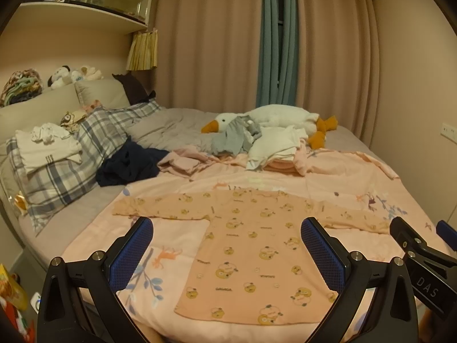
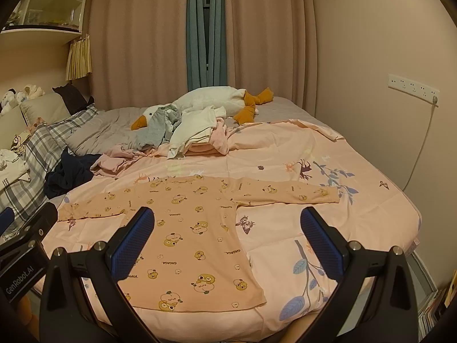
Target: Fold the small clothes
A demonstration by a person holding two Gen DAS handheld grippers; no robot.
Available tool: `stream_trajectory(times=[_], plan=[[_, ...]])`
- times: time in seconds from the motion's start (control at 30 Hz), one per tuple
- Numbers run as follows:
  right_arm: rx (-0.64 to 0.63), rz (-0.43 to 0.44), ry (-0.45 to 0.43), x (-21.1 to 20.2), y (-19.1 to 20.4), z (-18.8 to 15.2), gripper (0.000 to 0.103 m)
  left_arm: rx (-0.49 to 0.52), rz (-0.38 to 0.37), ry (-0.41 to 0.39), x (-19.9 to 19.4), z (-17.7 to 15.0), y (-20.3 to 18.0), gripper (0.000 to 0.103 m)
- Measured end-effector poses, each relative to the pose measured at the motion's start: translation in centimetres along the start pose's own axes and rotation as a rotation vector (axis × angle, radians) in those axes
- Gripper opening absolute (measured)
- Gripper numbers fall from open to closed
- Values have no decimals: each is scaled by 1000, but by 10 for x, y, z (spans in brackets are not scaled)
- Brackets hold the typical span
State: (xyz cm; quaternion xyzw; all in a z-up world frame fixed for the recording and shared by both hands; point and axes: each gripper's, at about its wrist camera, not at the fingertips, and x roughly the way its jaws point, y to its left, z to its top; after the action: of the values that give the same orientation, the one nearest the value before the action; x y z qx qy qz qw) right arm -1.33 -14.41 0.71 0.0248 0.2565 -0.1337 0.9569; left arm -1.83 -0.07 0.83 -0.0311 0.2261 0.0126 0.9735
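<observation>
One peach shirt (image 1: pixel 257 245) lies flat on the quilt (image 1: pixel 177 245), sleeves spread. Light, limp, probably thin knit; pinch sleeve cuffs or hem corners. Left gripper (image 1: pixel 227 254) and right gripper (image 2: pixel 227 245) both spread, empty.

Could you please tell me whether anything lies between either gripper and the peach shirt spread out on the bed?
Nothing visible does. The shirt lies flat on the pink quilt, with nothing on top of it. The left gripper and right gripper both hang over it with jaws open. The heap of clothes sits farther back.
</observation>
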Motion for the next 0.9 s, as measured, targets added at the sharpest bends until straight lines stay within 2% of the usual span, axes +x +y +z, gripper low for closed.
stream_trajectory(times=[0.9], plan=[[-6,-11,31,14,2,-6,103,14,-2,36,12,-1,-5,103]])
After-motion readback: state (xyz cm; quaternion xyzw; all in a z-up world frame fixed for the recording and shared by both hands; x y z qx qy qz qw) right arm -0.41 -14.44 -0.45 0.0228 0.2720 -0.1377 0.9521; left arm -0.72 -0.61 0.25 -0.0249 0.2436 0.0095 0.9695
